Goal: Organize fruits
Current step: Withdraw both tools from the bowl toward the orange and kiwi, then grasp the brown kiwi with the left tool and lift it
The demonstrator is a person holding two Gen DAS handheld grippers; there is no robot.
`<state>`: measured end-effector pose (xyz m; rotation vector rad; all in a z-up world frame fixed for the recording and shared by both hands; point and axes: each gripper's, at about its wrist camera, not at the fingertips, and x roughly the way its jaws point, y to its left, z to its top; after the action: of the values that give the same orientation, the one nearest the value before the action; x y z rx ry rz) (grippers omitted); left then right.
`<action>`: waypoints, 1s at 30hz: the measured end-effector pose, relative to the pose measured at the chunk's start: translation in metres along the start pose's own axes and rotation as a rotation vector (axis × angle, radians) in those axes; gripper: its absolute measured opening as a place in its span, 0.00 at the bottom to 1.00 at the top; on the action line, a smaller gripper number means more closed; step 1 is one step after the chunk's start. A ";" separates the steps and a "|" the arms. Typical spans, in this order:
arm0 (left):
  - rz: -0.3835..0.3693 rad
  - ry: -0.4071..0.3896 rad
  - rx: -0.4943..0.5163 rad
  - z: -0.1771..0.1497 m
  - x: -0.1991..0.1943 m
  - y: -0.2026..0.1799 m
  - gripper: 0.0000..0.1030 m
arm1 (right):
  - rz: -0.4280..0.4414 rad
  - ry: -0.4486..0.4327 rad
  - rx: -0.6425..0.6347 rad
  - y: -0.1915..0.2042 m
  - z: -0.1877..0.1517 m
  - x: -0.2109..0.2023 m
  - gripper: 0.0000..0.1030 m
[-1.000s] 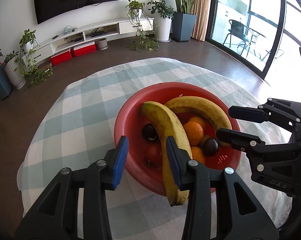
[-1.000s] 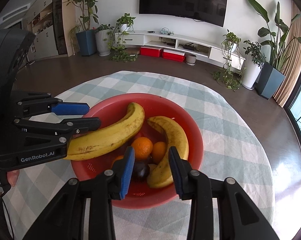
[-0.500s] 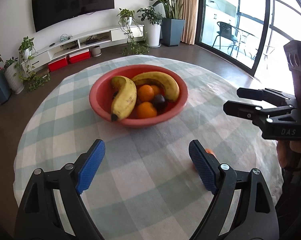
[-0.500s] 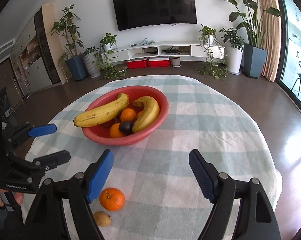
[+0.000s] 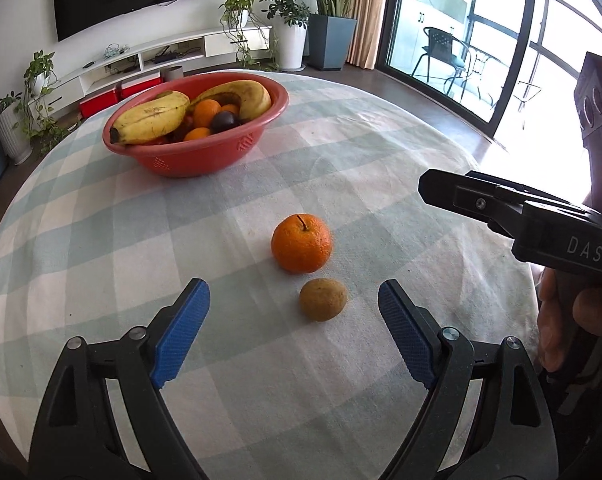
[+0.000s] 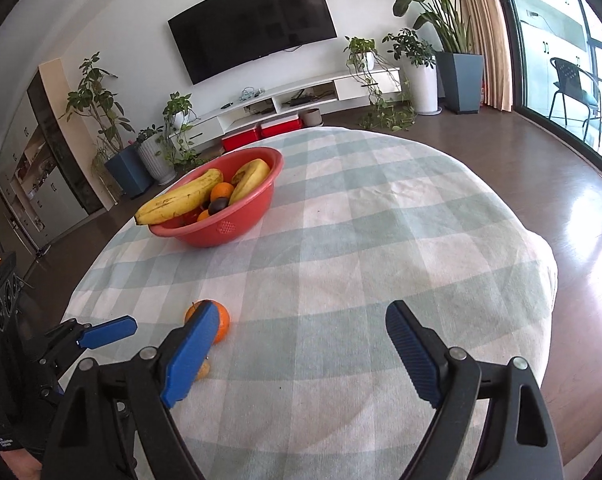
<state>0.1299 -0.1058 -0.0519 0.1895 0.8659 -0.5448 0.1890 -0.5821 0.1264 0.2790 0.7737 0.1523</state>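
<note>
A red bowl [image 5: 205, 152] at the far side of the round table holds two bananas [image 5: 153, 118], oranges and a dark plum. It also shows in the right wrist view [image 6: 229, 224]. A loose orange [image 5: 301, 243] and a small brown fruit [image 5: 323, 299] lie on the cloth just ahead of my left gripper [image 5: 293, 332], which is open and empty. My right gripper [image 6: 297, 354] is open and empty above the cloth; the orange [image 6: 221, 320] sits partly hidden behind its left finger. The right gripper also shows at the right in the left wrist view [image 5: 501, 208].
The table [image 6: 381, 240] has a green and white checked cloth, with its edge close on the right. Beyond are a TV, a low white shelf, potted plants and a glass door.
Both grippers have drawn back from the bowl toward the near side of the table and opened wide. The left gripper has let go of the banana, which lies in the bowl.
</note>
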 end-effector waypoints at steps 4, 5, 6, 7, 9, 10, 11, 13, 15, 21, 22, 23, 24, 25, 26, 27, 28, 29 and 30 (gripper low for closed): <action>0.010 0.027 0.004 0.000 0.010 -0.004 0.66 | -0.002 -0.002 0.005 -0.003 -0.001 0.001 0.85; 0.013 0.034 0.001 0.000 0.013 -0.004 0.64 | 0.000 -0.003 0.002 -0.002 -0.001 0.001 0.85; 0.015 0.038 -0.003 0.000 0.015 -0.004 0.62 | 0.003 -0.003 0.000 -0.002 -0.001 0.001 0.85; 0.020 0.040 -0.006 0.001 0.016 -0.003 0.62 | 0.005 -0.002 0.000 -0.002 -0.001 0.001 0.85; 0.023 0.039 -0.010 0.001 0.018 -0.004 0.62 | 0.007 0.001 0.003 -0.003 -0.003 0.002 0.85; 0.027 0.038 -0.011 0.001 0.019 -0.004 0.62 | 0.009 0.001 0.004 -0.003 -0.003 0.002 0.85; 0.029 0.040 -0.010 0.002 0.021 -0.005 0.60 | 0.011 0.001 0.003 -0.003 -0.003 0.002 0.85; 0.030 0.054 -0.006 0.002 0.024 -0.006 0.52 | 0.010 0.001 -0.003 -0.002 -0.003 0.003 0.85; 0.031 0.064 -0.002 0.001 0.028 -0.008 0.49 | 0.009 0.002 -0.010 -0.001 -0.003 0.003 0.85; 0.034 0.063 0.013 0.001 0.029 -0.010 0.42 | 0.008 0.003 -0.011 0.000 -0.004 0.003 0.84; 0.030 0.063 0.019 0.001 0.029 -0.011 0.40 | 0.006 0.004 -0.014 0.001 -0.004 0.003 0.83; 0.029 0.062 0.026 0.000 0.029 -0.012 0.36 | 0.006 0.004 -0.015 0.000 -0.005 0.003 0.82; 0.030 0.058 0.029 0.000 0.028 -0.013 0.34 | 0.005 0.005 -0.018 0.001 -0.005 0.004 0.82; 0.027 0.057 0.030 0.000 0.028 -0.014 0.32 | 0.004 0.005 -0.020 0.001 -0.006 0.004 0.82; 0.024 0.056 0.030 0.000 0.029 -0.014 0.27 | 0.004 0.005 -0.022 0.001 -0.006 0.004 0.81; 0.023 0.054 0.027 0.000 0.028 -0.013 0.26 | 0.004 0.005 -0.021 0.001 -0.006 0.004 0.81; 0.021 0.052 0.024 0.000 0.028 -0.012 0.26 | 0.004 0.005 -0.021 0.001 -0.006 0.004 0.81; 0.020 0.051 0.021 -0.001 0.027 -0.012 0.26 | 0.004 0.005 -0.021 0.001 -0.006 0.004 0.81; 0.018 0.051 0.020 -0.001 0.027 -0.011 0.26 | 0.004 0.005 -0.022 0.001 -0.006 0.004 0.81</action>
<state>0.1380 -0.1249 -0.0725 0.2298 0.9081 -0.5335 0.1875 -0.5790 0.1200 0.2589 0.7763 0.1650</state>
